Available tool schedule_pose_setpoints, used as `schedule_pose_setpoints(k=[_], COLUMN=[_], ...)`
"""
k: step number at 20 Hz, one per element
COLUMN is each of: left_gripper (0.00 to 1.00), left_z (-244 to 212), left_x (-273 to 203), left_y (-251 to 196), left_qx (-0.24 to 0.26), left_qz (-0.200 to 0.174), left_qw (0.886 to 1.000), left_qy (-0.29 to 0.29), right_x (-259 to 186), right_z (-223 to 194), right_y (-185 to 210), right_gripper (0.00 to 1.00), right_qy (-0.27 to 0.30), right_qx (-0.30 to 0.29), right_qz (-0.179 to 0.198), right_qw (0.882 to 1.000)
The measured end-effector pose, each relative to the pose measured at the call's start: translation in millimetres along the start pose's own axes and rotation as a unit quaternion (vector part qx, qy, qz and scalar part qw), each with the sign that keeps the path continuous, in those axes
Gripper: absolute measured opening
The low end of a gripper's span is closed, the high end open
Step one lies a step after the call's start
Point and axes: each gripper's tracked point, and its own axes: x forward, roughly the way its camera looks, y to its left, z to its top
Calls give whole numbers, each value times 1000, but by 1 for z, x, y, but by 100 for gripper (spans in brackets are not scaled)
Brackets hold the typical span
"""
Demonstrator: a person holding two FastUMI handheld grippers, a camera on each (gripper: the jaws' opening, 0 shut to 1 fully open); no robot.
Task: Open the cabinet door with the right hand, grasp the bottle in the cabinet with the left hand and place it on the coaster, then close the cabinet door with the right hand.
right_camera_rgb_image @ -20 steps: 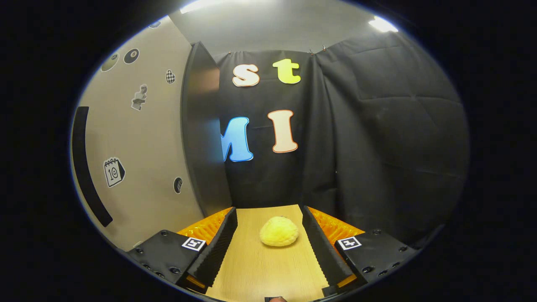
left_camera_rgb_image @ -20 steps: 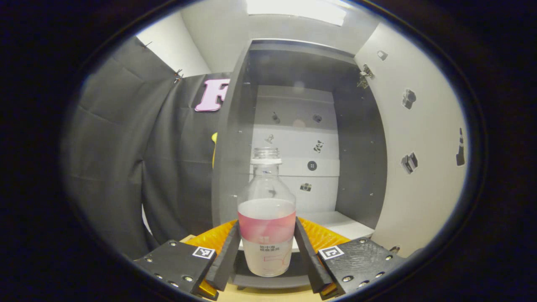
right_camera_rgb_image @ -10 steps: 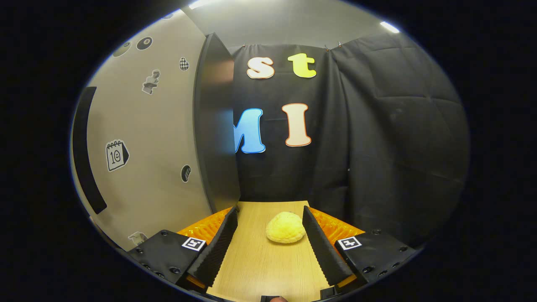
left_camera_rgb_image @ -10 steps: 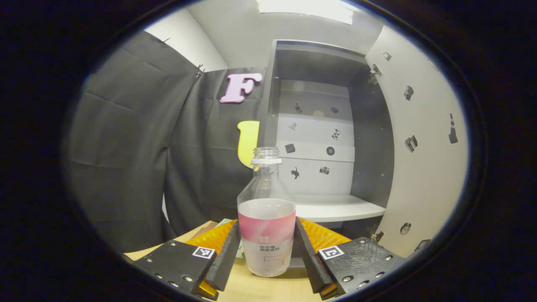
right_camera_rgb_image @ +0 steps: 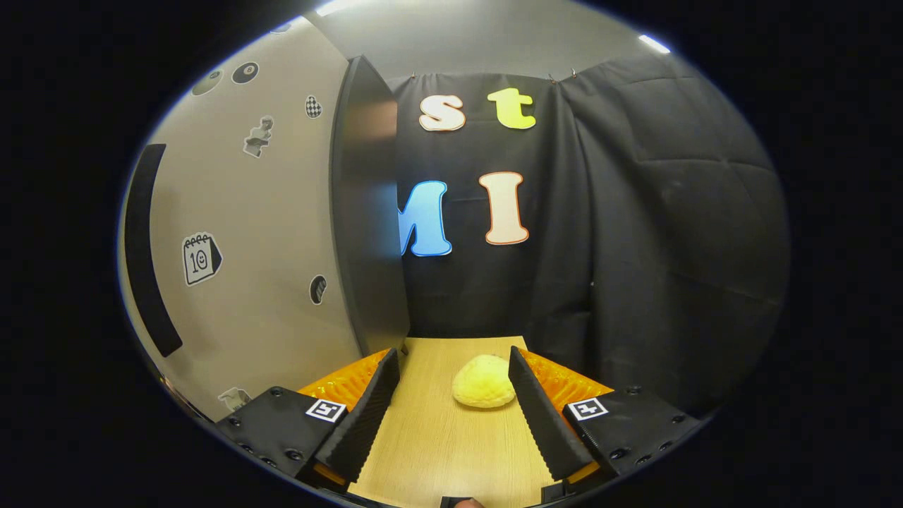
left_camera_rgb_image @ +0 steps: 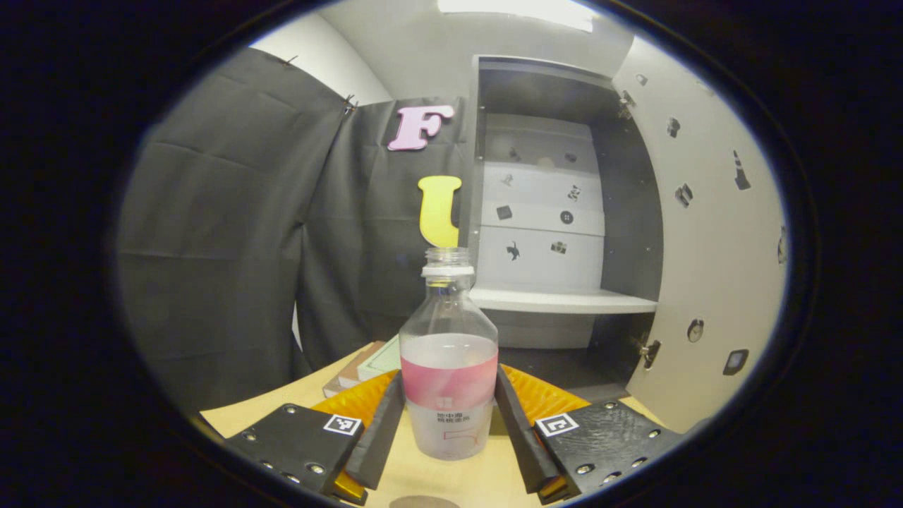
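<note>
Hidden: coaster (left_camera_rgb_image: 423, 502), cut off at my frame's bottom edge.
Bottle (left_camera_rgb_image: 449, 367): upright, neck up.
Left gripper (left_camera_rgb_image: 449, 416): jaws clamped on it.
Right gripper (right_camera_rgb_image: 451, 409): jaws apart.

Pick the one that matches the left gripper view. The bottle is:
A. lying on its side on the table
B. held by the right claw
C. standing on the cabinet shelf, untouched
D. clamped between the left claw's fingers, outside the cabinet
D: the bottle stands upright with the left claw pressing on both its sides, while the cabinet shelf lies behind it.
</note>
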Motion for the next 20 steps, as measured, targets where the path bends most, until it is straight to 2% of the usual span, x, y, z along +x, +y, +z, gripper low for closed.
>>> schedule_pose_setpoints(k=[2,3,4,10,12,20], left_gripper=[77,77,74,72,75,72], left_z=[-17,-26,-34,-96,-119,-172], left_x=[-6,-8,-10,-24,-33,-35], left_y=[6,11,14,22,26,33], left_qx=[-6,-10,-13,-28,-36,-31], left_qz=[4,8,10,17,24,40], left_qw=[1000,1000,1000,997,995,991], left_qy=[15,21,27,72,90,122], right_x=[-1,-1,-2,0,-1,2], right_z=[-4,-5,-7,-17,-18,-19], right_y=[2,4,4,10,7,8], right_gripper=[98,93,98,98,98,98], right_qy=[5,7,9,28,31,38], right_qx=[-2,-2,-3,2,-1,-5], right_qz=[2,3,3,12,9,9], right_qw=[1000,1000,1000,1000,999,999])
